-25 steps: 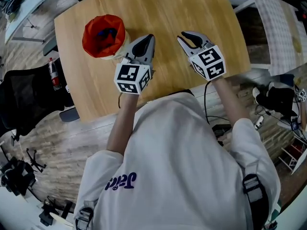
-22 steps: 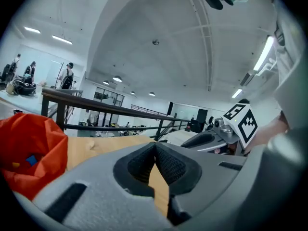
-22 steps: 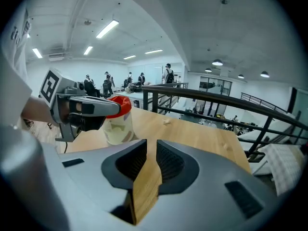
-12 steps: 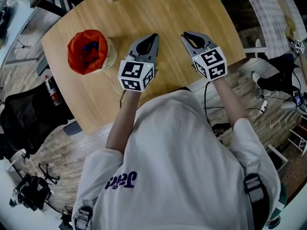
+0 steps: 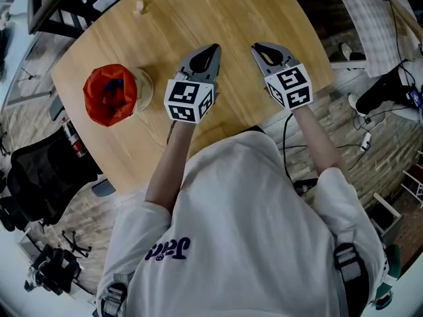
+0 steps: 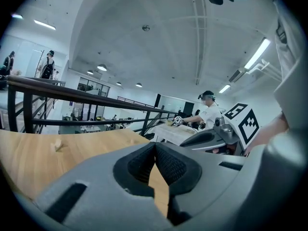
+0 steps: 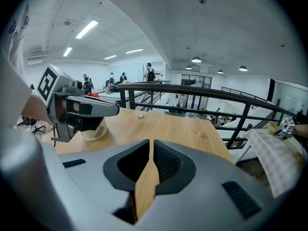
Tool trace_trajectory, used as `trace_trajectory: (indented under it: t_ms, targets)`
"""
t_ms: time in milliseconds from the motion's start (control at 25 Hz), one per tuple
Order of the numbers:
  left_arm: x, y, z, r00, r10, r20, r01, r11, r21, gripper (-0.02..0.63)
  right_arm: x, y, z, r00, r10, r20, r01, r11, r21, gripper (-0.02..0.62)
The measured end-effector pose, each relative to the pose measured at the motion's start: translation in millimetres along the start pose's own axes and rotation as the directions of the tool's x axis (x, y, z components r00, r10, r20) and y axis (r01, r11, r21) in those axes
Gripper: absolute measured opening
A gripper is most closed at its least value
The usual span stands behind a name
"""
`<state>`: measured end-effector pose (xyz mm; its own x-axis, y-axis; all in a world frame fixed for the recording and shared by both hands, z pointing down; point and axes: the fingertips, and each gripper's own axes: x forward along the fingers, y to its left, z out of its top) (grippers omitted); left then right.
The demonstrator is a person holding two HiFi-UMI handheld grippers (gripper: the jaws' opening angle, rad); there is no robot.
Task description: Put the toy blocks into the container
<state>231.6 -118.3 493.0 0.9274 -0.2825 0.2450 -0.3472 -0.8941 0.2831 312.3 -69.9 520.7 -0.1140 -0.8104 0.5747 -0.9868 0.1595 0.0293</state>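
Left gripper (image 5: 213,47): jaws clenched on nothing. Right gripper (image 5: 260,47): jaws just closing, all but together, also empty. The cream tub with a red-orange liner (image 5: 143,84), holding blue toy blocks (image 5: 114,84), stands left of the left jaws. A small pale wooden block (image 5: 139,6) lies far beyond them, and a hasty reach could knock it off the tabletop (image 5: 231,18). The tub now sits further from the left jaws than a second ago.
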Motion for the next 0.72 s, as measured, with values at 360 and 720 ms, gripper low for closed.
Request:
trace_trajectory:
  t_ms: [360,720]
  targets:
    - [92.7,13.4,1.9,0.999,-0.024,-0.031,0.024,1.0,-0.015,0.014,48.4,-104.6,-5.3,0.996,-0.071,-0.046,0.072,0.997,0.025,0.037]
    - [182.6,58.6,-8.0,0.996,0.011,-0.084,-0.014,1.0,-0.026,0.014,152.0,-191.8,-18.9,0.991,-0.07,-0.113,0.078,0.995,0.069,0.038]
